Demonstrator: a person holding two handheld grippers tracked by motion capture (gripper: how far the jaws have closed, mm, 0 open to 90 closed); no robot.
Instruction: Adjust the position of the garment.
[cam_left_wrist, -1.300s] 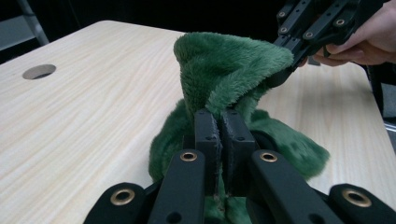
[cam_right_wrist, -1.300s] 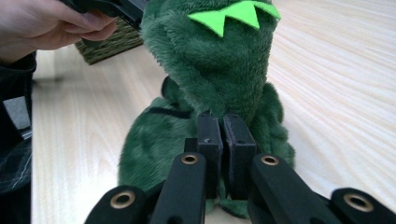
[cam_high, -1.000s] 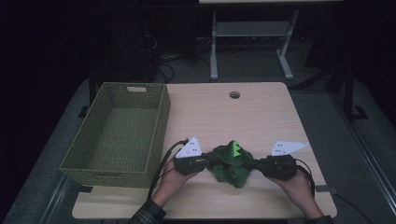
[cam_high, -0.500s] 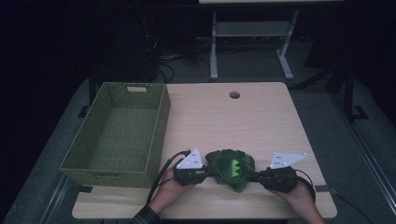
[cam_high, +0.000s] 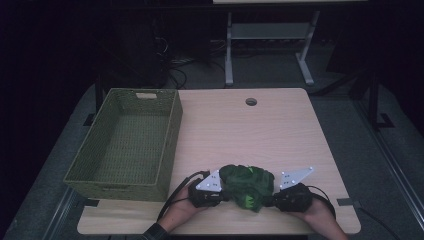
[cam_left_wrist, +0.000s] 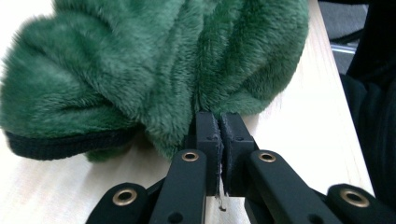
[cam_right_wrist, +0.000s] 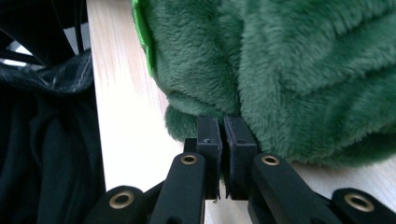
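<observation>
We hold a green fleece (cam_high: 247, 185) between the two grippers, low in the centre of the high view, near the table's (cam_high: 280, 135) front edge. The left gripper (cam_left_wrist: 219, 122) is clenched on a pinch of the fleece's edge, its jaws nearly meeting with pile bunched between them; the right gripper (cam_right_wrist: 225, 125) grips the opposite edge the same way. In the high view the left gripper (cam_high: 216, 196) and right gripper (cam_high: 280, 199) sit just beside the bundle, one on each side.

The fleece looks crumpled and sagging onto the wood, so the step in hand seems to be setting it down or moving it as one bundle. To do that well, we keep both pinches tight and level, move the hands together so neither edge tugs free, and lift enough that the black rib hem (cam_left_wrist: 65, 144) at lower left of the left gripper view does not drag.

The wicker basket (cam_high: 169, 145) stands at the left of the high view, empty and just beside the left hand (cam_high: 175, 215); its near wall is what we must clear if the fleece goes there. A cable hole (cam_high: 251, 101) lies well apart, toward the top.
</observation>
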